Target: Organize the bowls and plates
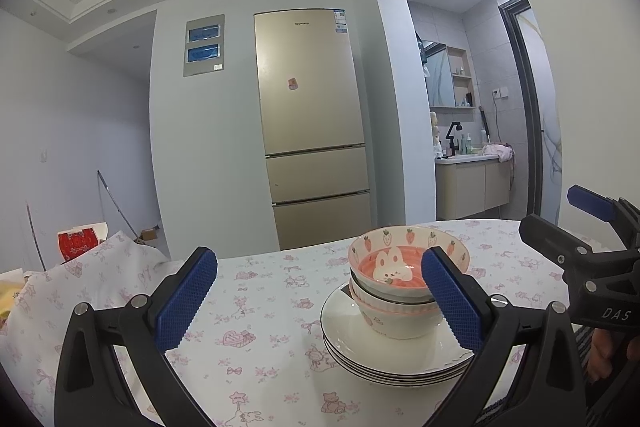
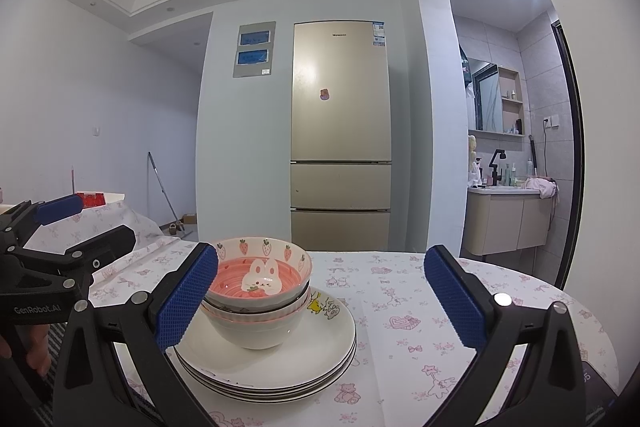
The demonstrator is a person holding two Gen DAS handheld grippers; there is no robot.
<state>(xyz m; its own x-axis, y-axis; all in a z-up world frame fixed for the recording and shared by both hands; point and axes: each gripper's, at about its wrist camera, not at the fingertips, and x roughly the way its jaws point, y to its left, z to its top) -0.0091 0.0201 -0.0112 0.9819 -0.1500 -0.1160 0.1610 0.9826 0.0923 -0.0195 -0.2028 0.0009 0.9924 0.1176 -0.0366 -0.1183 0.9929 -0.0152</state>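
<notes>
Your left gripper (image 1: 320, 301) has its jaws spread wide and grips nothing; its blue pads sit low over the table. Your right gripper (image 2: 322, 301) is likewise wide open and empty.

Surface: a table (image 2: 400, 291) under a white cloth printed with small pink bears, hearts and bows. The cloth runs to a curved far edge and wrinkles up over something at the left.

Task items: a stack of white plates (image 2: 280, 367) with dark rims lies on the cloth between your two grippers. The top plate shows a small cartoon print on its far side. On the plates stand nested bowls (image 2: 260, 291); the top bowl is pink inside with a rabbit figure and strawberries round the inner wall, and a plain white bowl sits lowest. In the left wrist view the stack lies to the right, partly behind the right-hand pad; in the right wrist view it lies to the left, partly behind the left-hand pad.

Room: a tall gold-coloured fridge (image 1: 312, 131) stands against the far wall, a small sticker on its upper door. Left of it, a grey wall panel (image 1: 204, 45) with two blue windows. Right, an arched opening onto a tiled washroom with a vanity cabinet (image 2: 504, 223), mirror and shelves. Two ceiling lights glare there. A red box (image 1: 78, 241) sits beyond the cloth at the left.
</notes>
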